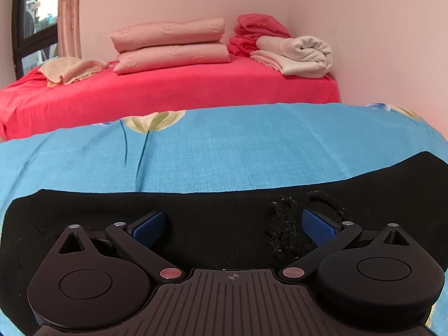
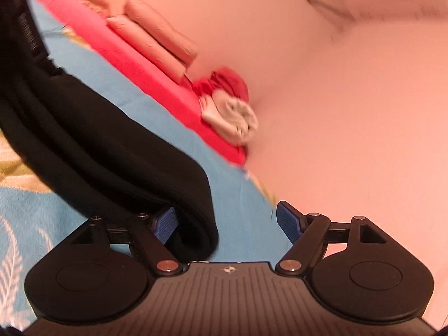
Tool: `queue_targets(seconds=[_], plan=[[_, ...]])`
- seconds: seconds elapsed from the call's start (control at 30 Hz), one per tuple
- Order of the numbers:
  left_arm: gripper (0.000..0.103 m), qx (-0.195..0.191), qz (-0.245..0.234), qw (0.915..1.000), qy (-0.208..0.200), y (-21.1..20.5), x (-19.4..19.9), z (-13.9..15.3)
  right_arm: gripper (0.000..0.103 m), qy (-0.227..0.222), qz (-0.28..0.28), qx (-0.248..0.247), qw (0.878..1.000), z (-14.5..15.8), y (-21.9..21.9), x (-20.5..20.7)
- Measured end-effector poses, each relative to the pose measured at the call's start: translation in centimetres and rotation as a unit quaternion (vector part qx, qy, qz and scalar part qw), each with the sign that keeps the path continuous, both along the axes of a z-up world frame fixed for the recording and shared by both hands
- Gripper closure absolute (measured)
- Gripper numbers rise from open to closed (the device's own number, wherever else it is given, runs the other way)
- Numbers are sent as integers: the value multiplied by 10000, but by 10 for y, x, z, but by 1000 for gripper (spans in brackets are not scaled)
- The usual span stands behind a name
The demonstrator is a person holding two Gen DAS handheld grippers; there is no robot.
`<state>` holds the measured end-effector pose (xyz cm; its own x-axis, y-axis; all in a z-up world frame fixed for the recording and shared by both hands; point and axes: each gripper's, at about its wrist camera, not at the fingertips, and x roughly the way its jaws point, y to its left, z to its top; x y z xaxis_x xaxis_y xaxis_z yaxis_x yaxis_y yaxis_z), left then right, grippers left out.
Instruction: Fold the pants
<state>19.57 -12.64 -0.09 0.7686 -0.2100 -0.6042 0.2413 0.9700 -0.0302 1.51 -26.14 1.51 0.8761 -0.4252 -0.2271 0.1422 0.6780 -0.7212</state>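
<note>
Black pants [image 1: 84,210] lie flat across a blue flowered sheet [image 1: 224,145]. Their drawstring [image 1: 282,224] is a loose tangle by the right pad. My left gripper [image 1: 233,225] hovers low over the waist area, jaws wide open, blue pads clear of the cloth. In the tilted, blurred right wrist view, a folded edge of the pants [image 2: 112,140] runs down from the upper left and ends between the fingers. It lies against the left pad, while the right pad stands well apart over the sheet [image 2: 42,210]. My right gripper [image 2: 226,222] is open.
Behind the blue sheet stands a red-covered bed [image 1: 168,89] bearing two folded pink blankets [image 1: 170,44], red cloths [image 1: 257,30], a white bundle [image 1: 296,53] and a beige towel [image 1: 67,70]. A pink wall [image 1: 378,42] closes the right; a window [image 1: 30,19] is far left.
</note>
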Motion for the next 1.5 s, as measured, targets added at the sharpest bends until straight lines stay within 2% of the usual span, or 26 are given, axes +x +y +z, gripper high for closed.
queue_targets(seconds=[0.07,0.1,0.13,0.17,0.23,0.27,0.43,0.53,0.6,0.67,0.77,0.83,0.93,1.0,1.03,1.1,1.13,1.27,1.33,1.4,1.5], plan=[[0,24,0,10000,-23,0,-1,0,23,56,109,112,9999,2,-6,9],[0,38,-3,10000,-34,0,0,0,22,1,-35,130,9999,3,-13,15],[0,48,-26,10000,-49,-1,-1,0,16,-93,-320,99,9994,4,-25,20],[0,41,-91,9999,-68,-2,-1,0,14,-93,-525,340,9980,7,-41,22],[0,157,-129,9997,-153,-6,-3,0,14,30,-719,1207,9901,18,-63,14],[0,231,-125,9994,-204,-8,-4,0,14,60,-758,1238,9894,18,-63,13],[0,271,-98,9993,-228,-9,-4,0,16,485,-531,29,9974,8,-29,10],[0,211,-100,9995,-189,-7,-3,-1,12,834,-116,-36,9964,19,-18,-6],[0,209,-101,9995,-190,-7,-3,0,10,881,130,16,9960,31,-13,-23],[0,208,-102,9996,-189,-7,-3,0,9,866,391,384,9947,48,-11,-36],[0,188,-102,9996,-175,-7,-3,0,9,738,651,1436,9847,76,-11,-37],[0,169,-102,9997,-165,-6,-3,0,9,646,702,2076,9736,86,-12,-25],[0,150,-105,9997,-154,-6,-2,0,9,528,651,2754,9577,91,-16,6],[0,130,-108,9998,-145,-5,-2,0,9,633,530,3324,9395,85,-23,24],[0,119,-111,9998,-138,-5,-1,0,9,802,446,3632,9272,78,-30,34],[0,89,-127,9998,-127,-4,-1,0,6,1540,-1,4073,9002,52,-43,58],[0,78,-126,9998,-120,-3,-1,0,5,1510,-26,4193,8952,46,-46,56],[0,46,-127,9999,-100,-2,0,-1,5,1249,-42,4065,9051,62,-39,51],[0,48,-127,9999,-102,-2,0,0,5,1140,36,4107,9046,63,-38,50],[0,43,-129,9999,-100,-2,0,0,4,1329,-150,4148,9000,51,-41,58],[0,-11,-144,9999,-82,0,1,0,4,1304,-168,4016,9063,51,-36,53]])
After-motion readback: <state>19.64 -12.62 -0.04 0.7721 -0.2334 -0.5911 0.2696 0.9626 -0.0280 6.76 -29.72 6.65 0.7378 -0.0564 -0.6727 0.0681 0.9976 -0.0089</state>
